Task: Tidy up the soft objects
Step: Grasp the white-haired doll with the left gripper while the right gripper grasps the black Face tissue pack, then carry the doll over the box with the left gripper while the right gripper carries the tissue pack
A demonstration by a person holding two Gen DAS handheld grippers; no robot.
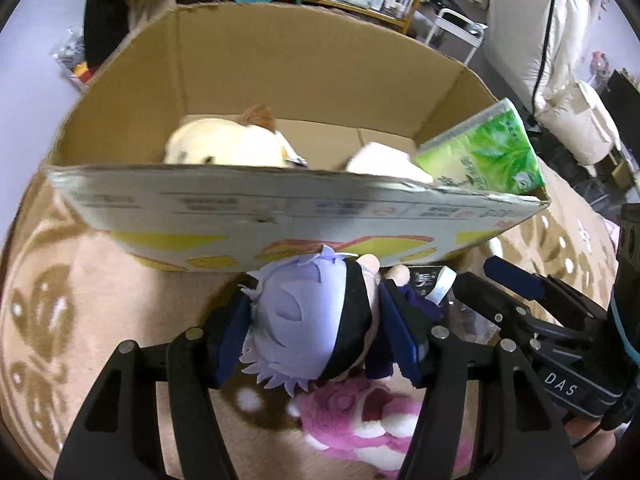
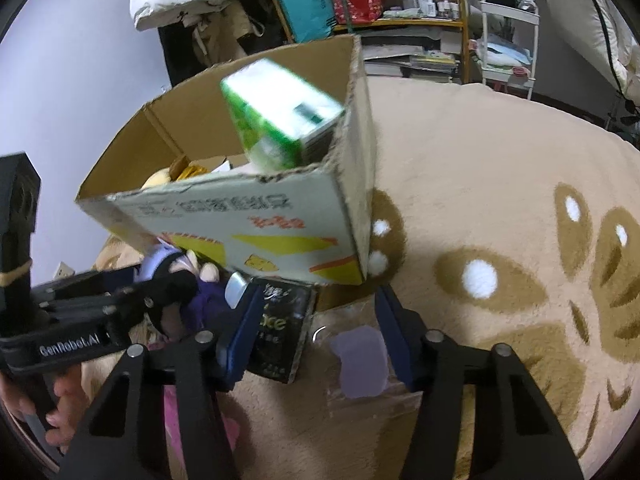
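Fingers of the left gripper [image 1: 316, 320] are squeezing a doll [image 1: 304, 320] by its lilac-haired head, just in front of the box [image 1: 280, 216] on the rug [image 1: 80, 320]. The right gripper [image 2: 316, 336] is hanging open and empty beside it, over a black packet [image 2: 280, 332]. A green tissue pack [image 1: 484, 152] and a cream plush [image 1: 224, 144] are already lying inside. Judging by this, the doll is going in next: lifting it over the near wall, then releasing. A pink plush [image 1: 360, 412] is waiting below.

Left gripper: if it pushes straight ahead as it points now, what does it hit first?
Likely the cardboard box's printed near wall: the left gripper, shut on the lavender-haired plush doll, points at it, the doll's head leading. Depth unclear.
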